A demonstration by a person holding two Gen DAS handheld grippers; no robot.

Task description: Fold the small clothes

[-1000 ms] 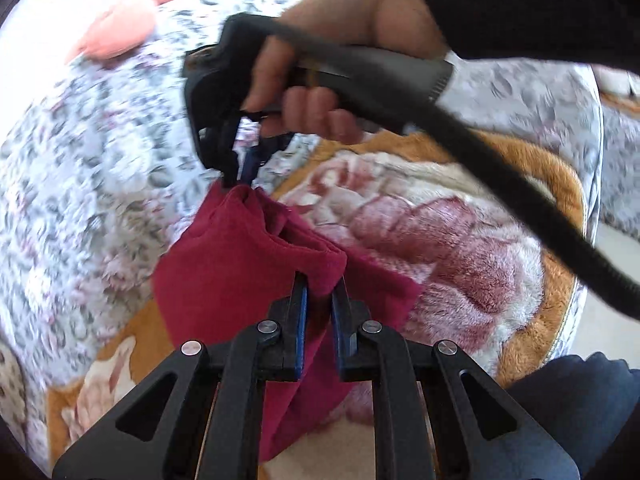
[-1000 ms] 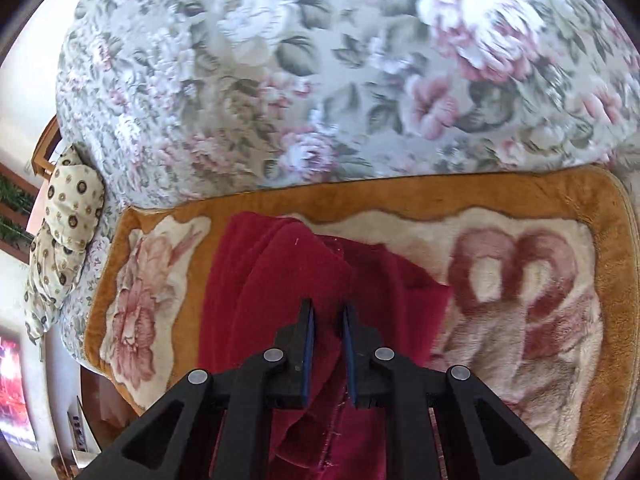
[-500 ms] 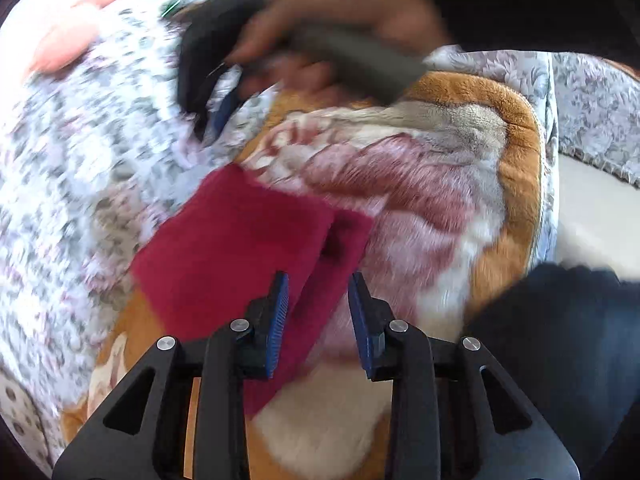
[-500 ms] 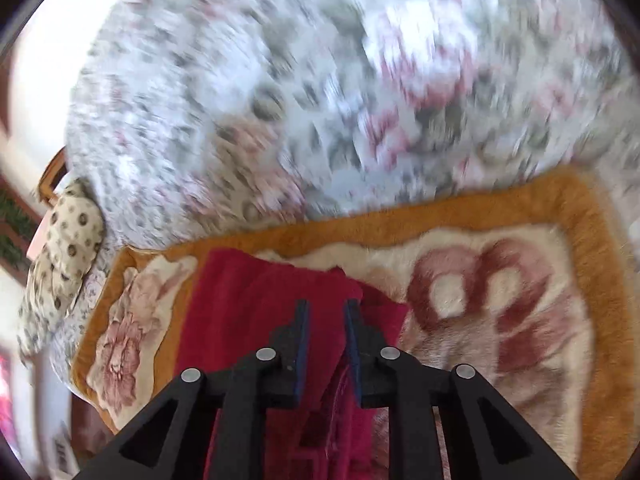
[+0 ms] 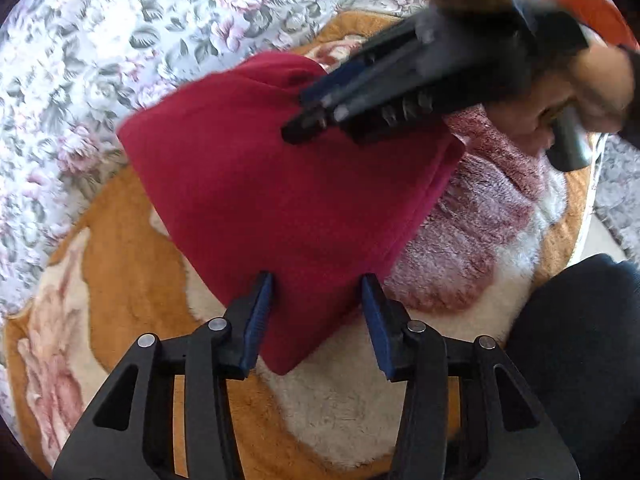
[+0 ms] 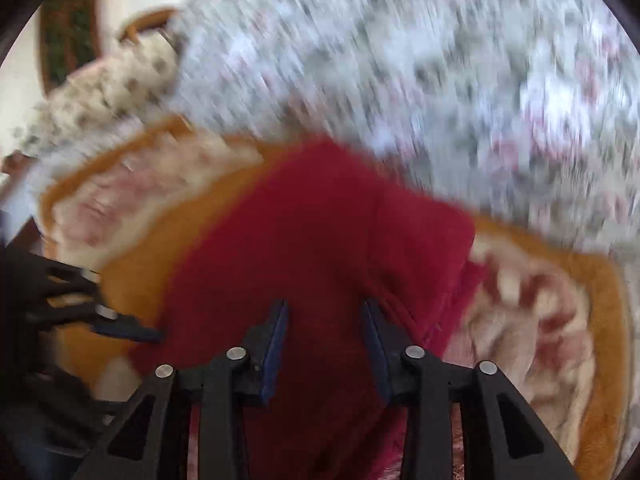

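Observation:
A dark red small garment (image 5: 280, 196) lies folded on an orange and cream fleece blanket (image 5: 132, 240) on a floral sofa. My left gripper (image 5: 318, 312) is open, its jaws spread just over the garment's near corner, holding nothing. My right gripper (image 6: 325, 340) is open above the garment (image 6: 320, 240) in the blurred right wrist view. It also shows in the left wrist view (image 5: 316, 120), hovering over the garment's far edge. The left gripper shows at the left edge of the right wrist view (image 6: 132, 334).
The floral sofa back (image 5: 120, 40) rises behind the blanket. The person's dark-clothed leg (image 5: 580, 360) is at the right. A spotted cushion (image 6: 100, 92) and a wooden chair frame (image 6: 152, 24) sit at the far left of the right wrist view.
Both grippers let go of the red garment and opened. The garment dropped flat onto the blanket in a folded shape. The right gripper swung over to the garment's far right side.

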